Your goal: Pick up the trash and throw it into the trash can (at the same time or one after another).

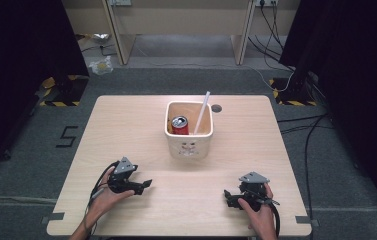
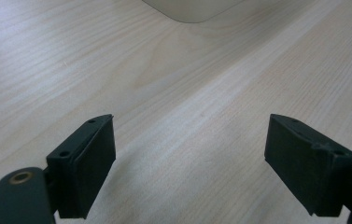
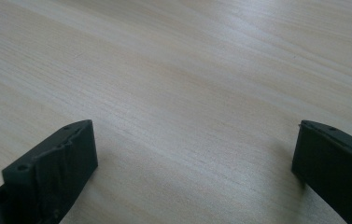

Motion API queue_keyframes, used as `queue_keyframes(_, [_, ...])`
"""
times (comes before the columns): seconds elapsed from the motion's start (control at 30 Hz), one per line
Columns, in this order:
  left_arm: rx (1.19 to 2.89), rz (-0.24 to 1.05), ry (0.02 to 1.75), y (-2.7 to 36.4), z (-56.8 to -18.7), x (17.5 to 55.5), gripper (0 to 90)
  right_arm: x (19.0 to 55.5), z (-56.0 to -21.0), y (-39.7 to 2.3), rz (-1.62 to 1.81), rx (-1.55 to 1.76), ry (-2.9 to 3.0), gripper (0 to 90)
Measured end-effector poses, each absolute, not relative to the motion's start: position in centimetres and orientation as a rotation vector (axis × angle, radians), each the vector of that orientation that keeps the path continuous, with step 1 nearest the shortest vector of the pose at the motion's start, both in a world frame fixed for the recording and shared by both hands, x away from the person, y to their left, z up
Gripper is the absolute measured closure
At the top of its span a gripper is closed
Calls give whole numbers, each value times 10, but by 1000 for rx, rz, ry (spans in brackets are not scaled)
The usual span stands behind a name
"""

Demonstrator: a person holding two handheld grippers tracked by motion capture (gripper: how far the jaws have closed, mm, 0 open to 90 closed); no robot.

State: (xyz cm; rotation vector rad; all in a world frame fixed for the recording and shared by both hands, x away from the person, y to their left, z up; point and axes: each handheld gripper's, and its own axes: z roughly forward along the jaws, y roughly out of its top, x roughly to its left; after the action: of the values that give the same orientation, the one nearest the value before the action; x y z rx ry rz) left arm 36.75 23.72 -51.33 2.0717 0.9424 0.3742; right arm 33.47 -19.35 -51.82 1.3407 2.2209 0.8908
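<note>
Cream square container (image 1: 189,145): centre of the high view, standing upright on the light wood tabletop (image 1: 126,130), slightly above mid-frame. Inside: red can (image 1: 179,125) at the left, upright; white straw (image 1: 202,111) at the right, leaning toward the upper right over the rim. Faint face print on the front wall. Rounded lower corner of the same container at the top centre of the left gripper view (image 2: 190,10).

Left claw (image 1: 145,186): lower left of the high view, held in a hand (image 1: 107,195), resting low over the tabletop, jaws spread wide, nothing gripped; well apart from the container.

Right claw (image 1: 228,196): lower right of the high view, held in a hand (image 1: 258,215), jaws likewise spread wide, nothing gripped; bare wood between them.
</note>
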Motion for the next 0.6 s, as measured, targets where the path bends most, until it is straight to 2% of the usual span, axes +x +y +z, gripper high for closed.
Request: queue_keyframes(0.6, [2130, 386, 931, 238, -521, 356, 159, 335, -518, -193, 891, 1336, 2221, 3])
